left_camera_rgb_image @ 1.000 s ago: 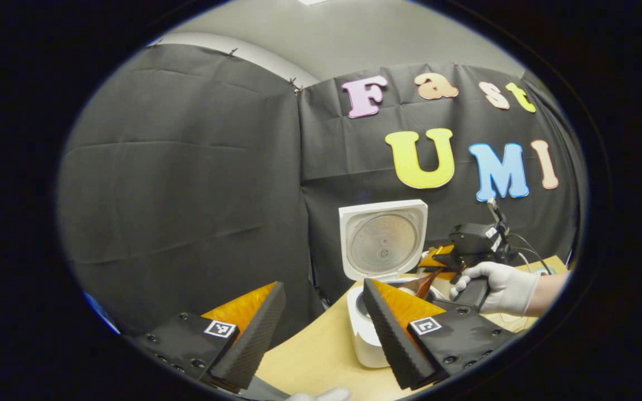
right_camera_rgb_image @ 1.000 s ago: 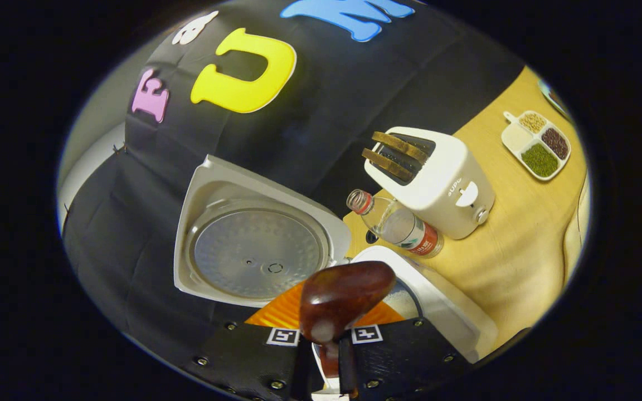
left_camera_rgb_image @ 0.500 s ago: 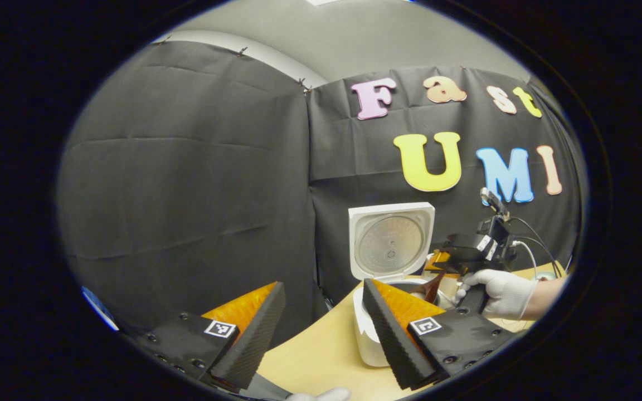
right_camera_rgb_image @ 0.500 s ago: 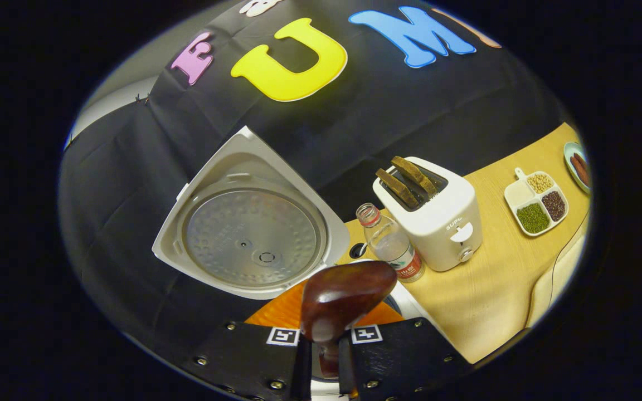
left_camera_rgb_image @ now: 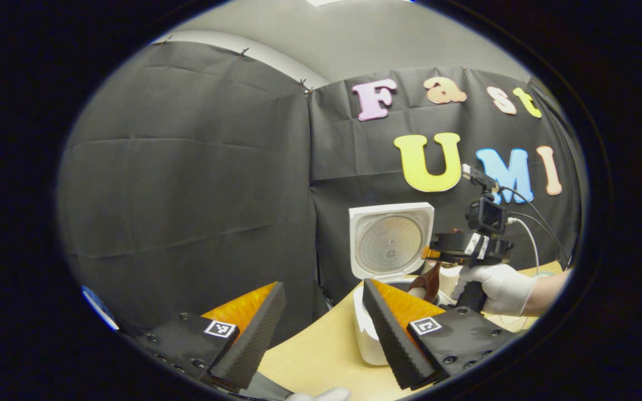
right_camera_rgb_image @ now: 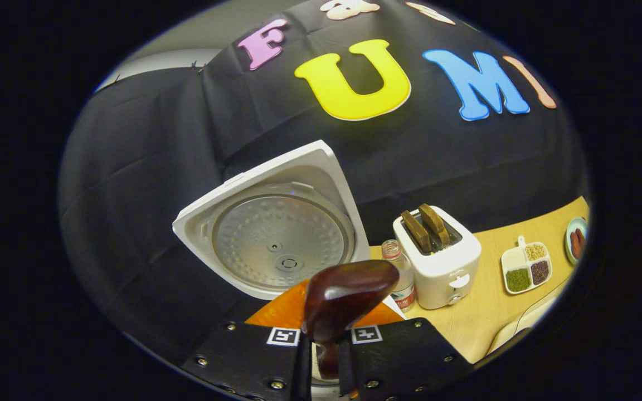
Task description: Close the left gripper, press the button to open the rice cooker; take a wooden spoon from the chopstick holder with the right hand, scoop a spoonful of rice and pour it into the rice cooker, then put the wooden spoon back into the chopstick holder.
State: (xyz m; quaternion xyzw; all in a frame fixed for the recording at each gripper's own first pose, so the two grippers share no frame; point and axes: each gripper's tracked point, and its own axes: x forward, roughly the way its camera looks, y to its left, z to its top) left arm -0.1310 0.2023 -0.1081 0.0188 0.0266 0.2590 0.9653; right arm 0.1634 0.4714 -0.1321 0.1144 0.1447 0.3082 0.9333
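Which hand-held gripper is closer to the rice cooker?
Right. The right hand-held gripper holds the wooden spoon just over the rice cooker; the left hand-held gripper waits open, farther back.

Toaster (right_camera_rgb_image: 438,262): white, stands on the table by the black wall, two brown bread slices stick up out of it.
Bottle (right_camera_rgb_image: 402,278): clear, red label, just beside the toaster.
Tray (right_camera_rgb_image: 527,267): white, four parts; green, dark and pale grains in three, one looks white.
Plate (right_camera_rgb_image: 576,239): at the far edge, something reddish on it.
Table (right_camera_rgb_image: 488,317): light wood.
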